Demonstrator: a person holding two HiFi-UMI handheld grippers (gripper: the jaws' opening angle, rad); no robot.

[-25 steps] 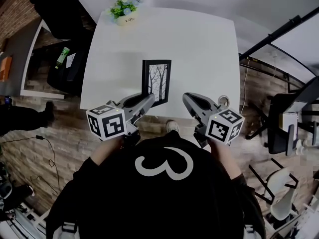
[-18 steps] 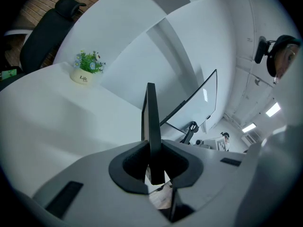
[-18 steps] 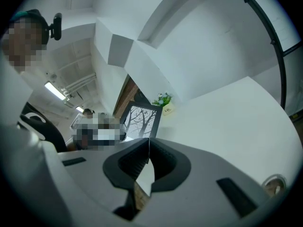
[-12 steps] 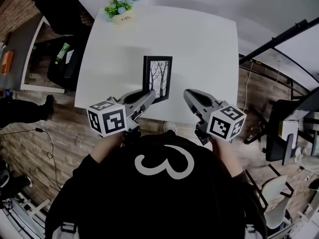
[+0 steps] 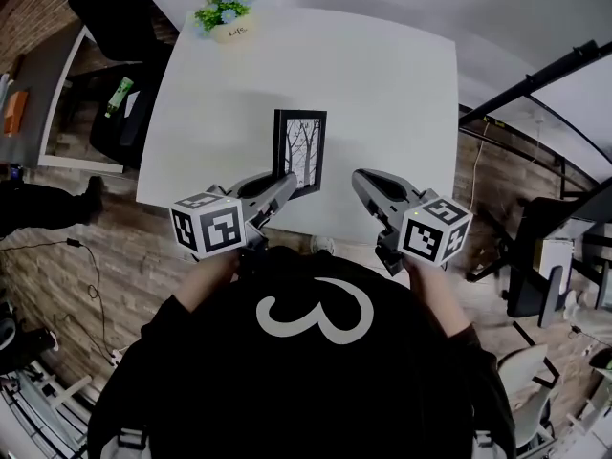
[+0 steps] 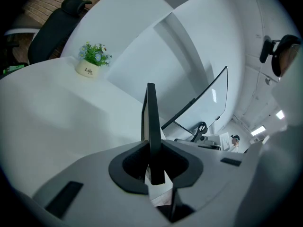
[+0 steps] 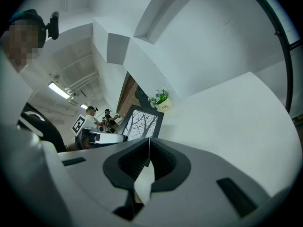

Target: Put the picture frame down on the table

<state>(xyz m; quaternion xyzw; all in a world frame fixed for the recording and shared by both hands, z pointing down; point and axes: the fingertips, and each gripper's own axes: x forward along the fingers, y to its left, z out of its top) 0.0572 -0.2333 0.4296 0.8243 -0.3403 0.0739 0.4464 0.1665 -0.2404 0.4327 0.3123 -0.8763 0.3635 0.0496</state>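
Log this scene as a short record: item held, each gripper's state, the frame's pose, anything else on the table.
held item: picture frame, black border, bare-tree print
left gripper: shut on the frame's edge
right gripper: shut, empty, beside the frame
frame pose: upright over the white table; contact with it cannot be told
also on table: potted flowers, far left corner

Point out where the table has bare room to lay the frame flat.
Nearly the whole table is bare: the wide stretch right of the picture frame to the right edge, and the middle between frame and flower pot. Only the far left corner, by the pot, is taken.
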